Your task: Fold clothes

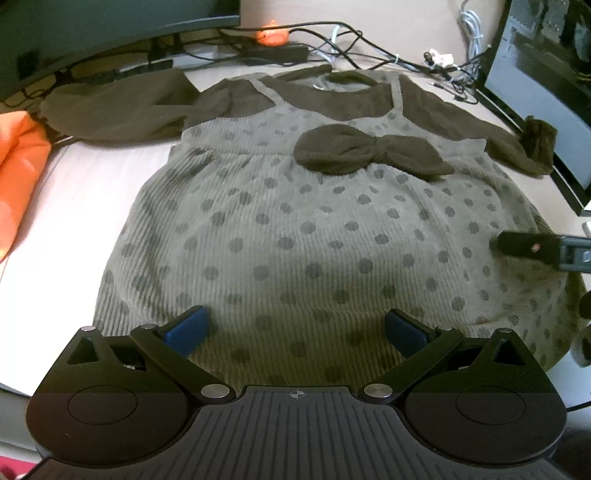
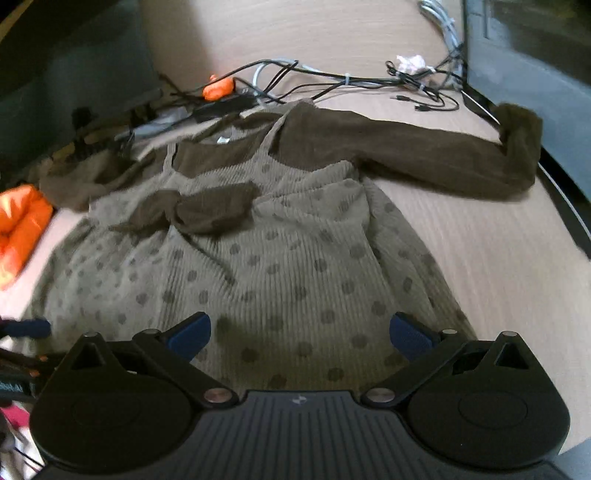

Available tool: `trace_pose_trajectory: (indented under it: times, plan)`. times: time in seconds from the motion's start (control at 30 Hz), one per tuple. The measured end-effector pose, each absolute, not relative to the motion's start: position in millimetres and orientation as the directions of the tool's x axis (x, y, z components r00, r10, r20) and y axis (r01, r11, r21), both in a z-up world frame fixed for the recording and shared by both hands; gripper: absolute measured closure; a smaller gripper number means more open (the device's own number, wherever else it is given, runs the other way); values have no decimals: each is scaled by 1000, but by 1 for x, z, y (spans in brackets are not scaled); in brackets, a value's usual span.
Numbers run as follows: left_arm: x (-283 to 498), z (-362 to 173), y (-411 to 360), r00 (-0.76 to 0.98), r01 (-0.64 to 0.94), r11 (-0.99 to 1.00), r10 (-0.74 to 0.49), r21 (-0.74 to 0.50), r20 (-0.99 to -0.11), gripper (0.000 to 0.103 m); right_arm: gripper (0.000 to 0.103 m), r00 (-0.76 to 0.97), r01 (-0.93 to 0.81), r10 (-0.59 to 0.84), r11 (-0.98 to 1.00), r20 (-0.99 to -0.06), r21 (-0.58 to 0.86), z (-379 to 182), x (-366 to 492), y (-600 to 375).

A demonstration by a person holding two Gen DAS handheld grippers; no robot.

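An olive dress (image 1: pixel 295 229) with dark polka dots, dark brown sleeves and a brown bow (image 1: pixel 373 153) lies spread flat on the table, neck away from me. It also shows in the right wrist view (image 2: pixel 280 266). My left gripper (image 1: pixel 297 328) is open and empty above the hem's middle. My right gripper (image 2: pixel 301 332) is open and empty above the hem's right part. A right gripper finger (image 1: pixel 528 247) reaches in over the dress's right edge in the left wrist view. The right sleeve (image 2: pixel 424 155) stretches toward a monitor.
Black and white cables (image 1: pixel 354 44) tangle at the table's back. An orange cloth (image 1: pixel 18 177) lies at the left, also seen in the right wrist view (image 2: pixel 18 229). A monitor (image 1: pixel 543 96) stands at the right, another screen (image 1: pixel 92 33) at the back left.
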State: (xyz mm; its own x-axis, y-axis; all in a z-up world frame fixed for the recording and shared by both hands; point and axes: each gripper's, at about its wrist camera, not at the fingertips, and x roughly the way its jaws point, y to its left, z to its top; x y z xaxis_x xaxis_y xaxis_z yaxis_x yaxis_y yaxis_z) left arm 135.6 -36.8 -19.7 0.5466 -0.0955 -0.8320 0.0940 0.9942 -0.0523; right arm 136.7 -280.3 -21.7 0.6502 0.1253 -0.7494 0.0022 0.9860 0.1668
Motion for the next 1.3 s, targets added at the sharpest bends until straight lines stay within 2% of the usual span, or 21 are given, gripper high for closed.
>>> trace_pose_trajectory:
  times: [0.3,0.7,1.3]
  plan:
    - [137,-21,-45,543,85,996,-59,-16,-838,0,0,618,-64,60,998,-784,26,-27,138,-264]
    - [140,-21,-49,539,85,996,-43,4,-841,0,0,622,-91,74,996,-779,22,-26,131,-273]
    - [142,-22,-47,534,104,995,-51,6,-844,0,0,615,-11,16,1000,-788,12,-26,136,-266]
